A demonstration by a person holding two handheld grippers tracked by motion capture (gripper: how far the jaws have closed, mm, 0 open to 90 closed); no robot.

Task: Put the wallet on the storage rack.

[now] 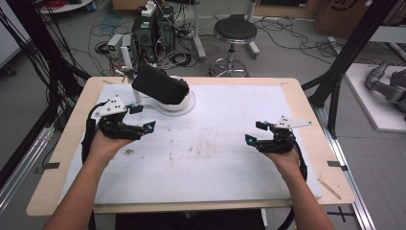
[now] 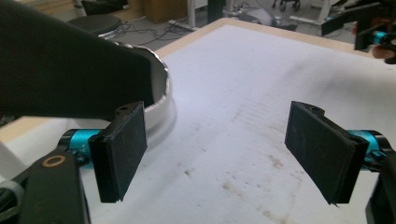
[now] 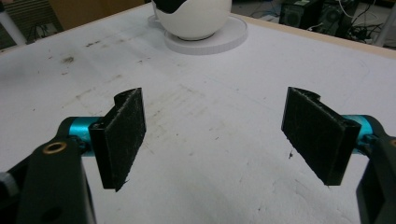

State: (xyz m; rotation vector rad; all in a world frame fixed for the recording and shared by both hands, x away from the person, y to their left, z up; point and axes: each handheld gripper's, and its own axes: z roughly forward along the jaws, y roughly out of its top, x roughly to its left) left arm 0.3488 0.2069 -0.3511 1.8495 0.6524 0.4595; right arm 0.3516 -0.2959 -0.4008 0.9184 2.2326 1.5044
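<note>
black pouch (image 1: 160, 84) resting in white bowl (image 1: 184, 101) on far-left of white mat (image 1: 215, 158), long axis running left-far to right-near. left gripper (image 1: 142, 118) just near it, jaws spread, empty. right gripper (image 1: 253, 132) well apart at right, jaws spread, empty. open mat between.

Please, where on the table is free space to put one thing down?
The white mat lies bare between the left gripper and the right gripper, and toward its far right corner. It is crowded at the far left, around the white bowl with the black object.
</note>
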